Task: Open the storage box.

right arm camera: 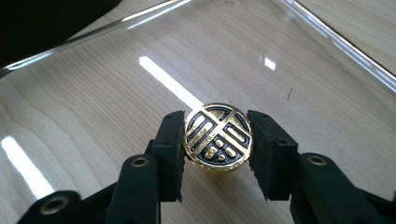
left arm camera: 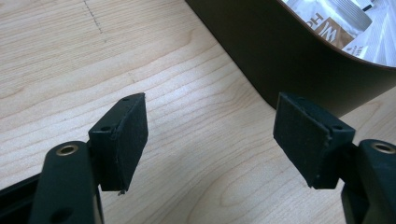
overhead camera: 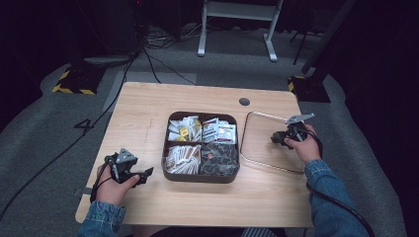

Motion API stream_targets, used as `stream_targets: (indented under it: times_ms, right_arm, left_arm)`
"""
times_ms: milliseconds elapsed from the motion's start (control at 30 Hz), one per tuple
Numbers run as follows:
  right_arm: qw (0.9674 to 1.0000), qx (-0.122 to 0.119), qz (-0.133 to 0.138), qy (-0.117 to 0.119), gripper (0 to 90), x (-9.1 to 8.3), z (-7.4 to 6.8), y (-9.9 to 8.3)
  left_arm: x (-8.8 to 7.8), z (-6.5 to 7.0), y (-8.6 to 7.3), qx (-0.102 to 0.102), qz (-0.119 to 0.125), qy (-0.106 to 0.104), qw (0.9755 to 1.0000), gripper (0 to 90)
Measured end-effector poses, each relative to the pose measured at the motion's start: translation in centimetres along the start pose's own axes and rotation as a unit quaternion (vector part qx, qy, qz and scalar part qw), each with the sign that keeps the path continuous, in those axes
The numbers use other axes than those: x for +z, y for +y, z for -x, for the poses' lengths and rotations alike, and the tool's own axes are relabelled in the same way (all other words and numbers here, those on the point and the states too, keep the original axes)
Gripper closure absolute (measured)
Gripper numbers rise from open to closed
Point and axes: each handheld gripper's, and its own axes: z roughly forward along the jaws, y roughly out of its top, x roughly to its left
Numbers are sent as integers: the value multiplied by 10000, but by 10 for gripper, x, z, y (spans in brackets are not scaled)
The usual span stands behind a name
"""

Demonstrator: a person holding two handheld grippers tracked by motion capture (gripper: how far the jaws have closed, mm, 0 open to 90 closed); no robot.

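Observation:
My right gripper (right arm camera: pixel 217 142) is shut on a round gold-and-black coin-like piece (right arm camera: pixel 218 138), held just above a clear tray (right arm camera: pixel 322 35). From above, that gripper (overhead camera: pixel 277 139) hangs over the clear tray (overhead camera: pixel 246 153) at the table's right. My left gripper (left arm camera: pixel 210 135) stands open with nothing between its pads, low over the bare wood beside the corner of a dark brown box (left arm camera: pixel 280 60). In the high view the left gripper (overhead camera: pixel 143 175) sits left of the box (overhead camera: pixel 200 176), whose four compartments hold packets.
The box (overhead camera: pixel 200 176) sits mid-table, filled with white sachets, brown sticks and dark wrapped items. A round grommet (overhead camera: pixel 244 101) is set in the far edge of the wooden table (overhead camera: pixel 143 113). Cables and stand legs lie on the floor beyond.

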Motion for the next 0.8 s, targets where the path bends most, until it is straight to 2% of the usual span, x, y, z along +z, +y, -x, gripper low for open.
stream_targets:
  times_ms: [367,567,600,733,800]
  right_arm:
    - [10000,9,-45,-43,583,9,-2,-4]
    - [9999,108,-8,-46,565,10,-2,-6]
    - [9994,258,234,33,496,8,-2,-5]
    - [9988,318,367,-30,437,2,-5,-3]
    - [9979,343,542,-53,426,-4,-9,-4]
  left_arm:
    - [3,3,-3,60,-75,7,10000,268]
    - [3,4,-5,63,-132,-3,9999,267]
    - [3,4,-5,70,-158,-3,9999,267]
    - [4,5,-4,90,-128,-13,9999,267]
    - [5,6,-4,107,-149,-30,9998,267]
